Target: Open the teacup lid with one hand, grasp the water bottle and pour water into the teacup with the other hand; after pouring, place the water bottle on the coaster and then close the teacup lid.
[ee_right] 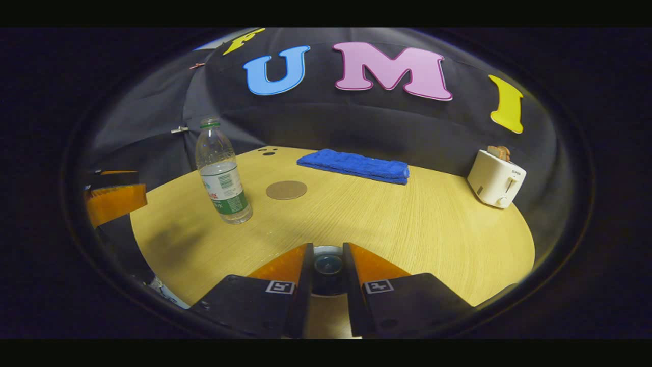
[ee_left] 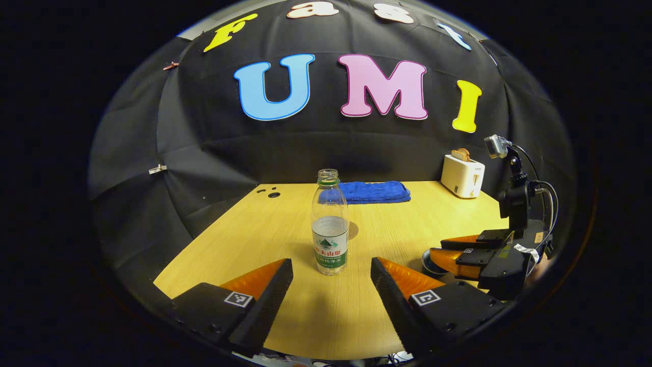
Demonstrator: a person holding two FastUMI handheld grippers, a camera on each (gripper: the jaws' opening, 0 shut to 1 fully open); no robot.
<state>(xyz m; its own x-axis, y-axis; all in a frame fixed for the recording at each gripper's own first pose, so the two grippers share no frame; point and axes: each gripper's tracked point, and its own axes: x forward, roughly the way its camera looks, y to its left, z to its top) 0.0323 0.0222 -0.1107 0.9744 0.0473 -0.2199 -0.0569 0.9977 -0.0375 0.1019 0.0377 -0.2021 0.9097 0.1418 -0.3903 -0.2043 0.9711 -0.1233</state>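
Note:
A clear water bottle [ee_left: 330, 224] with a green label stands upright mid-table, partly full. My left gripper [ee_left: 331, 267] is open, its fingertips just short of the bottle on either side. The same bottle [ee_right: 222, 176] shows at the left of the right gripper view, with the left gripper's orange finger [ee_right: 112, 201] beside it. A round brown coaster [ee_right: 286, 189] lies flat behind the bottle. My right gripper [ee_right: 328, 247] is shut on the knob of the teacup lid [ee_right: 328, 265]. The dark teacup [ee_left: 430, 261] sits under the right gripper [ee_left: 458, 250] at the table's right.
A folded blue towel [ee_right: 356, 165] lies at the back of the wooden table [ee_right: 407, 229]. A white toaster [ee_right: 495, 178] with bread in it stands at the back right. Small dark holes [ee_left: 270, 192] mark the table's far left corner.

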